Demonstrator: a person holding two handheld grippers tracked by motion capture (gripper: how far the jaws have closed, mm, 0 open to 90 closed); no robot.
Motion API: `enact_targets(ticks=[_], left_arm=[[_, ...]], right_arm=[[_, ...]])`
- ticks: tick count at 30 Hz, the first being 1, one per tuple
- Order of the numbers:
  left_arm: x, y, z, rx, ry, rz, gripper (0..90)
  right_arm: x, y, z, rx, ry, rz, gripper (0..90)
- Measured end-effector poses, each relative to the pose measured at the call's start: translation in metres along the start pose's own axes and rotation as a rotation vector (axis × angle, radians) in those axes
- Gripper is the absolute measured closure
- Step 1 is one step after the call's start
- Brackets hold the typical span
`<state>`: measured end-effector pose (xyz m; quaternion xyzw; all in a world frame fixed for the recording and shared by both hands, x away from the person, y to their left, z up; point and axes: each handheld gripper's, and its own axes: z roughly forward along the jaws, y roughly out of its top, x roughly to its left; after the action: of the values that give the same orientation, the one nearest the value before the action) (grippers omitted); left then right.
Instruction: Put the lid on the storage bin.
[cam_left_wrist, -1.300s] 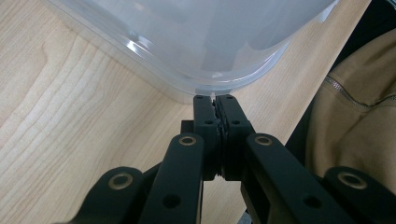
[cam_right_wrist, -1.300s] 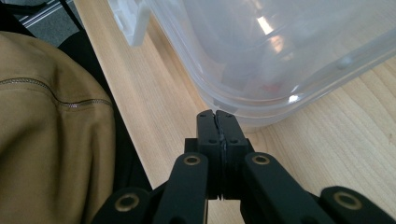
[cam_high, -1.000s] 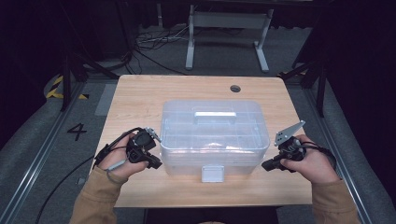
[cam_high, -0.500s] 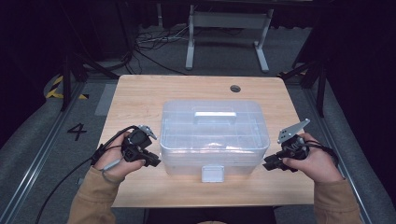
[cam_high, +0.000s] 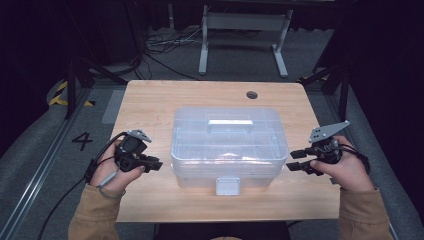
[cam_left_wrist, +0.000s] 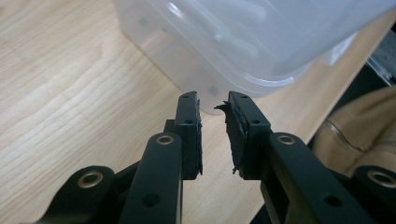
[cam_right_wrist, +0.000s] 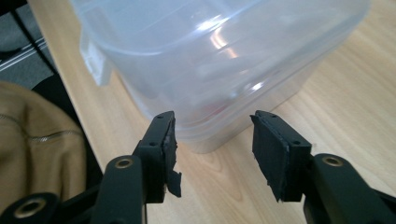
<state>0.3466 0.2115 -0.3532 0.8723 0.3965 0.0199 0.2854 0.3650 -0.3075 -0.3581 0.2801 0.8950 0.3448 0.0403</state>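
**Both tools off the box, jaws apart, nothing held**

Left tool (cam_high: 156, 165): sits just beside the left end of the clear lidded plastic storage box (cam_high: 227, 145), jaws pointing at it, not touching. Jaws have just been opening; in the left gripper view (cam_left_wrist: 215, 135) they stand a narrow gap apart with only bare table between them. The pad on one jaw is frayed at its tip. Box corner is just ahead of the jaw tips in that view, apart from them.

Box: centre of the light wooden table (cam_high: 150, 105), between the two tools, lid on, flat handle on top, white latch tab (cam_high: 227, 186) on the near side. Contents show through as blurred shapes; can't tell what they are.

Right tool (cam_high: 295, 161): just beside the right end of the box, jaws pointing at it, clear of the wall. Jaws have just been opening; in the right gripper view (cam_right_wrist: 212, 144) they are spread wide, with nothing between them. Box's rounded corner is right ahead of the tips, apart from them. Pad on one jaw is torn at its lower edge.

Tan sleeves (cam_high: 95, 220) come in from the near edge, one behind each tool.
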Motion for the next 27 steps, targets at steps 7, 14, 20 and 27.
enact_targets(ticks=[7, 14, 20, 27], left_arm=[[0.01, -0.007, -0.005, -0.065, 0.057, -0.061, 73.2], [0.022, -0.011, -0.002, -0.131, 0.088, -0.106, 71.0], [0.035, -0.016, 0.001, -0.167, 0.14, -0.152, 68.5], [0.049, -0.018, 0.01, -0.198, 0.164, -0.183, 65.5]], right_arm=[[-0.011, -0.002, -0.006, -0.086, -0.061, 0.041, 44.3], [-0.023, -0.01, -0.01, -0.136, -0.101, 0.101, 42.0], [-0.035, -0.018, -0.008, -0.182, -0.147, 0.166, 38.8], [-0.052, -0.036, -0.006, -0.223, -0.194, 0.251, 37.2]])
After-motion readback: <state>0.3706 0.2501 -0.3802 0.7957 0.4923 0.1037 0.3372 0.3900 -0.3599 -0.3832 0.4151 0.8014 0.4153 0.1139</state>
